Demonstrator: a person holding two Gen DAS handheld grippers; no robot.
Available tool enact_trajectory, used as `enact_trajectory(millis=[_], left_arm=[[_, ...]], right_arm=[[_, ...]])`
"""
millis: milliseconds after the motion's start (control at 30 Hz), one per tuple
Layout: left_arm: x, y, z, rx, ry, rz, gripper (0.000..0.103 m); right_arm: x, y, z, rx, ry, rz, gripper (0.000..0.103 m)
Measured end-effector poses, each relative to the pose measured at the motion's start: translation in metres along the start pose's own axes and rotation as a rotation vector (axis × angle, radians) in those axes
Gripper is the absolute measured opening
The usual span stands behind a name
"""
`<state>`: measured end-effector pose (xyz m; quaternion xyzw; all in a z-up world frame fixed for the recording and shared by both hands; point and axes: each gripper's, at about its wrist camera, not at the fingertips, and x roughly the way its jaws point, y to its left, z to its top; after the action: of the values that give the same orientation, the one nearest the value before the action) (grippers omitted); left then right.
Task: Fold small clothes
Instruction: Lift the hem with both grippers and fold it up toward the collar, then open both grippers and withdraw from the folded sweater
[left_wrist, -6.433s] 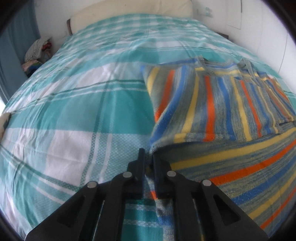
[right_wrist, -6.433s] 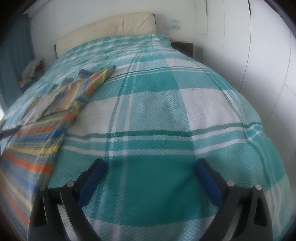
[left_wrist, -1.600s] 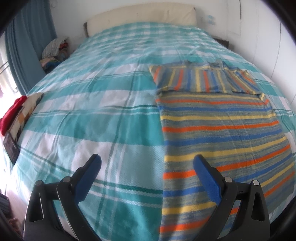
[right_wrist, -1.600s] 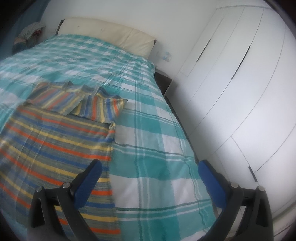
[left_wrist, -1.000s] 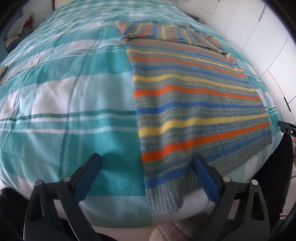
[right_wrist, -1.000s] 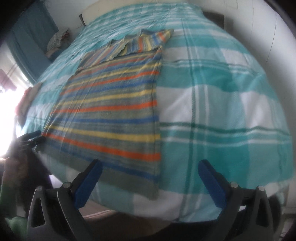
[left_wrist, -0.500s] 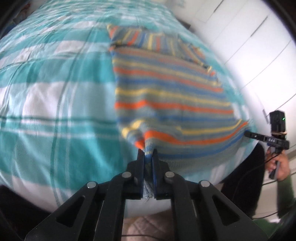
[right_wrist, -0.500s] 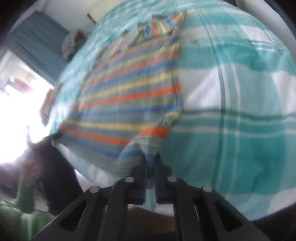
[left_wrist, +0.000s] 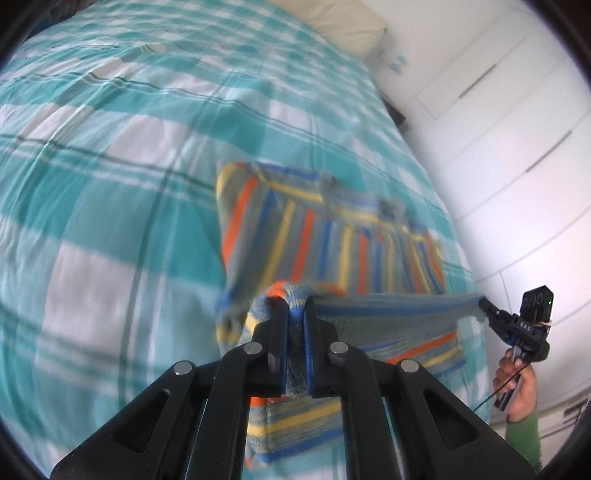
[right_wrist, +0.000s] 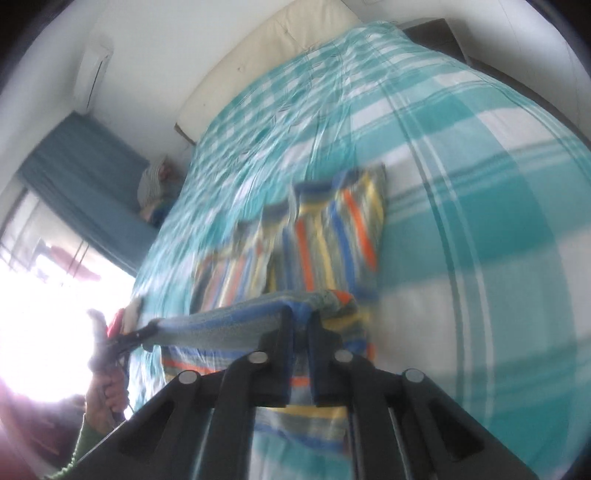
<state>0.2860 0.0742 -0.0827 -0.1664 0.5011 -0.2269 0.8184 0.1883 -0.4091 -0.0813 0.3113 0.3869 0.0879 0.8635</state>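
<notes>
A striped sweater (left_wrist: 332, 236), grey with orange, blue and yellow bands, lies on the teal plaid bed (left_wrist: 110, 147); its folded top part rests flat. My left gripper (left_wrist: 294, 314) is shut on one bottom hem corner, lifted above the bed. My right gripper (right_wrist: 301, 319) is shut on the other hem corner; it also shows in the left wrist view (left_wrist: 484, 304). The hem (left_wrist: 388, 304) stretches taut between them, raised over the sweater body (right_wrist: 325, 236). The left gripper also shows in the right wrist view (right_wrist: 147, 328).
A cream headboard (right_wrist: 258, 48) lies at the bed's far end. White wardrobe doors (left_wrist: 517, 129) stand by the bed's right side. A teal curtain (right_wrist: 85, 177) and a pile of clothes (right_wrist: 155, 184) are at the left by a bright window.
Both grippers, shut on the hem corners half a second ago, have lifted the hem and carried it forward over the sweater toward the folded top. A second ago both were open.
</notes>
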Motion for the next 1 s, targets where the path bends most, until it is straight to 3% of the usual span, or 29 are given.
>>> enact_trajectory(millis=[133,167,200,267,367,467,533,600,667,733,767,800,833,1000], left_arm=[[0.045,0.005,0.055,-0.017,-0.026,0.034,0.011],[0.057,0.009,0.068,-0.044,-0.032,0.051,0.027],[0.066,0.018,0.078,-0.096,-0.033,0.098,0.054],[0.066,0.039,0.081,-0.210,-0.050,0.140,0.068],[0.039,0.063,0.062,-0.251,-0.077,0.009,0.068],[0.002,0.062,0.018,-0.117,-0.072,0.031,0.068],[-0.010,0.055,-0.015,-0.043,-0.029,0.011,0.071],[-0.008,0.045,-0.039,0.005,0.014,0.008,0.077],[0.004,0.029,-0.057,0.064,0.052,0.058,0.078],[0.019,0.015,-0.068,0.121,0.062,0.152,0.076],[0.025,0.009,-0.071,0.148,0.053,0.195,0.055],[0.030,0.004,-0.074,0.179,0.051,0.229,0.004],[0.032,0.001,-0.074,0.185,0.071,0.236,0.006],[0.001,0.002,-0.076,0.209,0.082,0.214,0.004]], right_arm=[[0.045,-0.011,0.053,-0.006,-0.037,-0.033,0.006],[0.059,-0.016,0.066,0.002,-0.058,-0.025,0.011],[0.071,-0.022,0.076,0.013,-0.079,-0.046,0.011],[0.080,-0.032,0.083,0.039,-0.110,-0.123,0.043],[0.057,-0.035,0.073,0.009,-0.133,-0.075,0.044],[0.031,-0.034,0.045,-0.075,-0.075,-0.073,0.044],[0.016,-0.030,0.015,-0.126,-0.010,-0.077,0.044],[0.005,-0.027,-0.018,-0.157,0.057,-0.043,0.044],[0.006,-0.026,-0.042,-0.159,0.106,-0.027,0.044],[0.017,-0.026,-0.057,-0.160,0.148,-0.026,0.044],[0.028,-0.026,-0.062,-0.162,0.182,-0.033,0.042],[0.033,-0.026,-0.065,-0.168,0.197,-0.056,0.034],[0.036,-0.026,-0.066,-0.168,0.202,-0.087,0.009],[0.004,-0.021,-0.064,-0.129,0.176,-0.076,0.008]])
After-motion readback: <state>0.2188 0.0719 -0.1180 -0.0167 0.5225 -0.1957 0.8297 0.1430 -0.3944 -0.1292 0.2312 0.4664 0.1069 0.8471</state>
